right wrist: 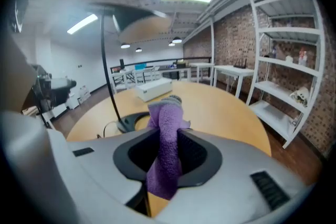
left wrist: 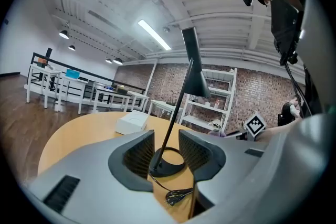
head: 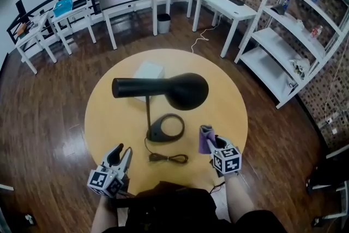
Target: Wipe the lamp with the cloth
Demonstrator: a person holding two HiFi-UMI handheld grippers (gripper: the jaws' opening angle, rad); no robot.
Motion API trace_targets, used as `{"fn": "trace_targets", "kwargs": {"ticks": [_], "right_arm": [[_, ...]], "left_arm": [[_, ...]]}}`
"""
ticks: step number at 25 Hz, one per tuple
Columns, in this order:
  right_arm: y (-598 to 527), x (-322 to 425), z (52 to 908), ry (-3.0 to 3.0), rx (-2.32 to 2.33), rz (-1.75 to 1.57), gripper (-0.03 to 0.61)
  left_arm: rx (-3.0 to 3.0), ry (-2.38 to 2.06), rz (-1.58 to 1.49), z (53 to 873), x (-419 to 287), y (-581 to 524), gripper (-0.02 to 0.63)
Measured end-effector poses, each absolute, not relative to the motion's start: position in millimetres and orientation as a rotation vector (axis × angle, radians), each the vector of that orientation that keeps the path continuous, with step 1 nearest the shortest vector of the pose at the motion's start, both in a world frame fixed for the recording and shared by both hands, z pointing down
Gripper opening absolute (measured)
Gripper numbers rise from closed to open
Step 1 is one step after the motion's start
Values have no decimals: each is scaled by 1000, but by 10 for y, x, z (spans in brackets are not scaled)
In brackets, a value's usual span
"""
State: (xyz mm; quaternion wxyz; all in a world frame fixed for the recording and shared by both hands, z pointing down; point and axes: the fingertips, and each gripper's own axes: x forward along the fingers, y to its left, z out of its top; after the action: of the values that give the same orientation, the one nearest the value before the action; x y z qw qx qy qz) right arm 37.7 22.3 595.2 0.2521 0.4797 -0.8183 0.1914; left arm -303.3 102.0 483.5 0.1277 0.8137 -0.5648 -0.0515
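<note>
— Where is the cloth [head: 205,138]?

— In the right tool [right wrist: 167,150]. Its jaws are clamped on the purple cloth, which is bunched upright between the pads, one end sticking up past the tips and the other hanging below.

— Is it touching the lamp [head: 182,90]?

— No. In the head view the cloth sits over the front right part of the round tabletop [head: 232,112], just right of the lamp's ring-shaped base [head: 165,128] and apart from it.

— And the lamp itself?

— It is black and stands near the middle of the tabletop. A thin stem rises from the base, and the wide shade [head: 188,91] with its long neck lies level above. A bundled cord [head: 169,159] lies in front of the base, and a white box [head: 148,72] rests behind the lamp.

— What about the left tool [head: 121,151]?

— It is at the front left edge of the tabletop, pointing level toward the lamp. Its jaws stand a little apart with nothing between them; the stem and base show through the gap, farther off.
</note>
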Motion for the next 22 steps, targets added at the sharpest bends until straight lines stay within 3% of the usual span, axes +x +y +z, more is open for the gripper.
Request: {"fn": "trace_targets", "kwargs": {"ticks": [5, 11, 18, 22], "right_arm": [[59, 273, 4552, -2462, 1447, 187, 94], [168, -603, 3014, -2772, 1330, -275, 94], [348, -1861, 2517, -2932, 1050, -543, 94], [387, -2191, 2457, -2982, 977, -552, 94]], "left_arm": [[2399, -1611, -190, 4846, -3061, 992, 143], [2447, -1591, -220, 4718, -3083, 975, 143], [2426, -1667, -303, 4542, -3437, 1097, 143], [2409, -1695, -357, 4446, -3516, 1145, 143]]}}
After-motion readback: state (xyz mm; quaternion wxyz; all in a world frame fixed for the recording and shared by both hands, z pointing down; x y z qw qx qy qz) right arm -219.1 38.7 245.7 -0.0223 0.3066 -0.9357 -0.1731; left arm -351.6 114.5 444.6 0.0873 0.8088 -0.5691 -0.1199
